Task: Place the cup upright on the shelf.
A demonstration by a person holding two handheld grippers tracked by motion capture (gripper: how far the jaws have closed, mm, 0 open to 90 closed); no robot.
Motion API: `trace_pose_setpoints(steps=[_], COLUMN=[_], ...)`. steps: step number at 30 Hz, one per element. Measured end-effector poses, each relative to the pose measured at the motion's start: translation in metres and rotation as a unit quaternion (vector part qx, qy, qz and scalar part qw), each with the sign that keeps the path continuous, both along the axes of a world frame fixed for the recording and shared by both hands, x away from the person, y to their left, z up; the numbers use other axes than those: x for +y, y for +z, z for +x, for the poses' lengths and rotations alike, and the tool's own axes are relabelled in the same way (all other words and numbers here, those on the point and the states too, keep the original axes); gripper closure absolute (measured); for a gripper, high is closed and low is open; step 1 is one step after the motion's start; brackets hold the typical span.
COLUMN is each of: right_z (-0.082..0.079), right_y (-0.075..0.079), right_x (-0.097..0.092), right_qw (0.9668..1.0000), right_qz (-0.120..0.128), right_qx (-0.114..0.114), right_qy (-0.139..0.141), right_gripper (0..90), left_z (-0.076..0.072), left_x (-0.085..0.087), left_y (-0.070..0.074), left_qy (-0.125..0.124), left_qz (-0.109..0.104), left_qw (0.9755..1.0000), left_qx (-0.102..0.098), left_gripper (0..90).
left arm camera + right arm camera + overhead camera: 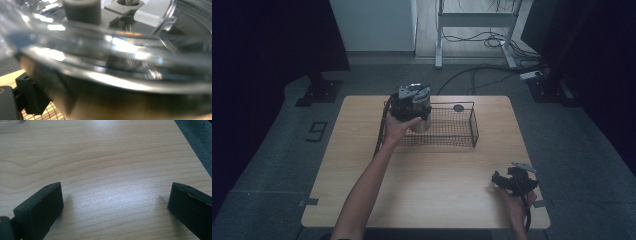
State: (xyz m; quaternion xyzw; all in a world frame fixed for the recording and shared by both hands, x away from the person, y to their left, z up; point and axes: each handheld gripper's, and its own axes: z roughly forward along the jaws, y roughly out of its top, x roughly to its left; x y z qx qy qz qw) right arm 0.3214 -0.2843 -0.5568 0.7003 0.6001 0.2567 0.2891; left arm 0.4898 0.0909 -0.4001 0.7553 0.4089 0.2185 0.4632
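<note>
Left gripper (412, 107) pinching lidded pot (421, 117) over wire basket (462, 131): lower level, release gently. Right gripper (512, 181) spread, resting on tabletop (437, 175).

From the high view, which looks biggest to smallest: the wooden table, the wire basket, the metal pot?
1. Wooden table
2. Wire basket
3. Metal pot, partly hidden by the left gripper, yet clearly smaller than the basket.

Looking dim and bluish from above, edges falling into black. Blurring badly up close, glare streaking across the clear lid (120, 50). Glowing softly on the wooden table (112, 170), jaws casting faint shadows.
</note>
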Motion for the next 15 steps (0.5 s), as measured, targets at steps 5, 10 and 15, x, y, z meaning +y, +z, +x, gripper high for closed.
trace_pose_setpoints(steps=[5, 10, 15], right_z=[0.000, 0.000, 0.000], right_y=[0.000, 0.000, 0.000], right_x=[0.000, 0.000, 0.000], right_qw=[1.0000, 1.0000, 1.0000], right_qz=[0.000, 0.000, 0.000], right_qx=[0.000, 0.000, 0.000], right_qy=[0.000, 0.000, 0.000], right_gripper=[0.0, 0.0, 0.0], left_z=[0.005, 0.008, 0.013], left_x=[-0.003, -0.004, -0.004], left_y=[-0.011, -0.020, -0.029], left_qy=[0.001, 0.001, 0.009], left_qz=[0.004, 0.009, 0.011], left_qw=[0.9999, 0.9998, 0.9996], left_qx=[0.009, 0.015, 0.025], left_gripper=[4.0, 4.0, 4.0])
